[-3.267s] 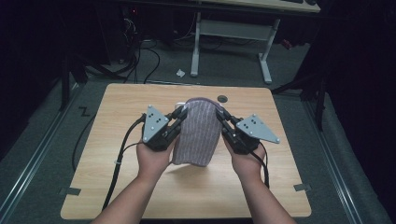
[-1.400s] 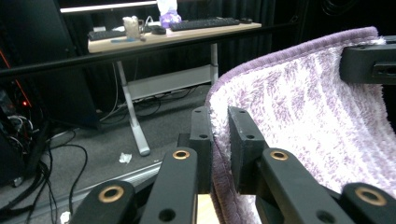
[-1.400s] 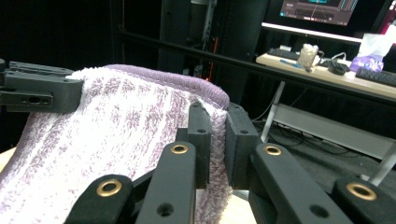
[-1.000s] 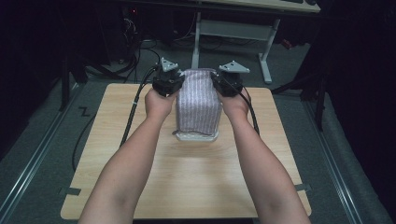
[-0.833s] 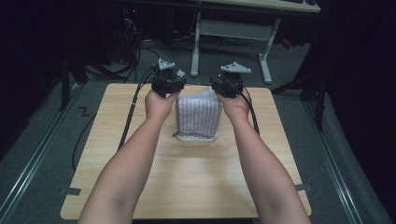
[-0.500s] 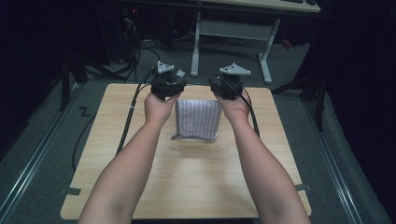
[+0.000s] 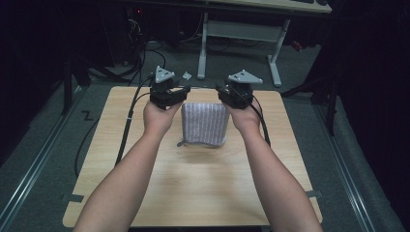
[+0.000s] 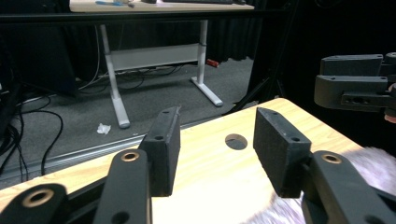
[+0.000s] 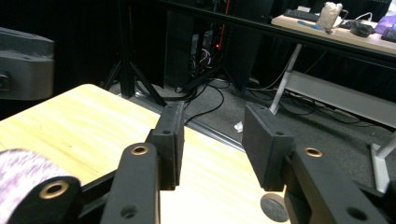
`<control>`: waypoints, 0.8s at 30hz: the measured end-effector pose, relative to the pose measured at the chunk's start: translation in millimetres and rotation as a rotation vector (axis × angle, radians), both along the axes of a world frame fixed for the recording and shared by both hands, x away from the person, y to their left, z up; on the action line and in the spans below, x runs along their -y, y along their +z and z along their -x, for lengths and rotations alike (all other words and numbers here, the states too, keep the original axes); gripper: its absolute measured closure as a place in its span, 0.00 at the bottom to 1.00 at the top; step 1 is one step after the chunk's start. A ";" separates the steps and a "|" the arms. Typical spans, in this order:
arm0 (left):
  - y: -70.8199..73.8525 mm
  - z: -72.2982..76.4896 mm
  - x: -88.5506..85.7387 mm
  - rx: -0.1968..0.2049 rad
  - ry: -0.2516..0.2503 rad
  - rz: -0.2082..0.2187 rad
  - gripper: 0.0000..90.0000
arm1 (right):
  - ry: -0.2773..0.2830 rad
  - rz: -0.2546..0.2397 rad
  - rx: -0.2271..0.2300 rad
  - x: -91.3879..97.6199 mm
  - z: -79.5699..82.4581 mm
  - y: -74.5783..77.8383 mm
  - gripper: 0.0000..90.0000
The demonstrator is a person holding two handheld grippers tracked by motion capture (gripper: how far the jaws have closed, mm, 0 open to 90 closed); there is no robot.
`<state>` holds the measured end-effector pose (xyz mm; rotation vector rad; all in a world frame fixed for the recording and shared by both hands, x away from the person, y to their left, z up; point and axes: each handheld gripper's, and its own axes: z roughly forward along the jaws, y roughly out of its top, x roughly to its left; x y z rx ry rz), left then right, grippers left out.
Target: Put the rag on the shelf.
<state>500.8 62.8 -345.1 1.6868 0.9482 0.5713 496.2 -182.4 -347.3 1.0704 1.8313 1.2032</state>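
A folded grey cloth with fine stripes (image 7: pixel 204 123) lies flat on the wooden table (image 7: pixel 203 188), toward its far side. My left gripper (image 7: pixel 173 94) hovers just left of the cloth's far edge and my right gripper (image 7: pixel 227 94) just right of it. Both have just been opening their jaws, and nothing is between them. In the left gripper view the open jaws (image 8: pixel 217 149) frame bare tabletop, with the cloth (image 8: pixel 373 161) low at the right. In the right gripper view the jaws (image 9: pixel 212 140) are also empty, with the cloth (image 9: pixel 21 170) at the lower left.
A round cable hole (image 8: pixel 236 141) sits in the table near its far edge. Beyond the table are a white-legged desk (image 7: pixel 241 29), floor cables (image 7: pixel 140 53) and a scrap of paper (image 7: pixel 186 75). Dark curtains hang at both sides.
The grippers held the cloth's far end raised; they lowered it onto the folded stack, opened and let go. Both hands have since drawn slightly outward from the cloth.
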 end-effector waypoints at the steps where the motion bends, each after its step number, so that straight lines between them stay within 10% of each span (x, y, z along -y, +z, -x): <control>1: 0.7 5.8 -2.4 0.008 -0.007 0.008 0.56 | 0.001 -0.005 0.003 0.8 3.1 0.2 0.66; 24: -5.1 67.8 -31.4 0.018 -0.042 -0.024 0.53 | 0.055 0.040 0.043 13.4 74.6 -5.7 0.65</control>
